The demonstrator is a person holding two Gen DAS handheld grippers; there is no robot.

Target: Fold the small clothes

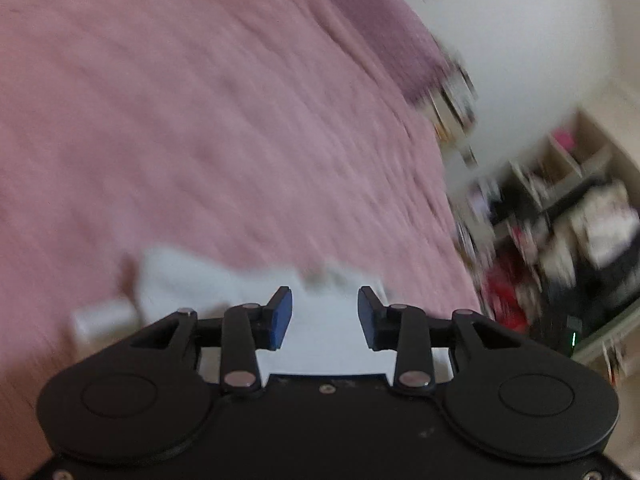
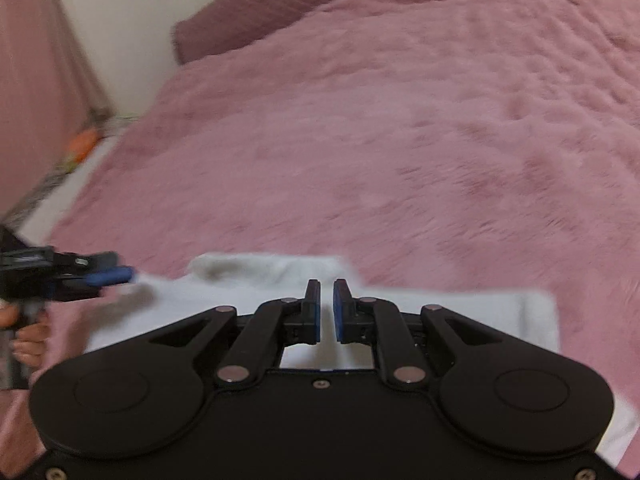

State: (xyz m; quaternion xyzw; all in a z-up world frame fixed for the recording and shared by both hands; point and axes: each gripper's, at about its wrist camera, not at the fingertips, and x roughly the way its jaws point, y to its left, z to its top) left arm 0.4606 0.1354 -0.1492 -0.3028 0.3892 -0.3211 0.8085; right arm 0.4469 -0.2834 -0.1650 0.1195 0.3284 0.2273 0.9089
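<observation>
A small white garment (image 2: pixel 460 312) lies flat on the pink fuzzy bedspread (image 2: pixel 360 140), its near part under both grippers; it also shows in the blurred left wrist view (image 1: pixel 224 280). My left gripper (image 1: pixel 325 318) is open and empty, its blue pads apart above the white cloth. It also shows from the side in the right wrist view (image 2: pixel 116 274), at the garment's left edge. My right gripper (image 2: pixel 327 310) has its jaws almost together with a narrow gap and nothing between them, hovering over the garment's middle.
A darker purple pillow (image 2: pixel 256 20) lies at the bed's far end against a white wall. Cluttered shelves (image 1: pixel 560 232) stand to the bed's right. A pink curtain (image 2: pixel 36 80) hangs on the left.
</observation>
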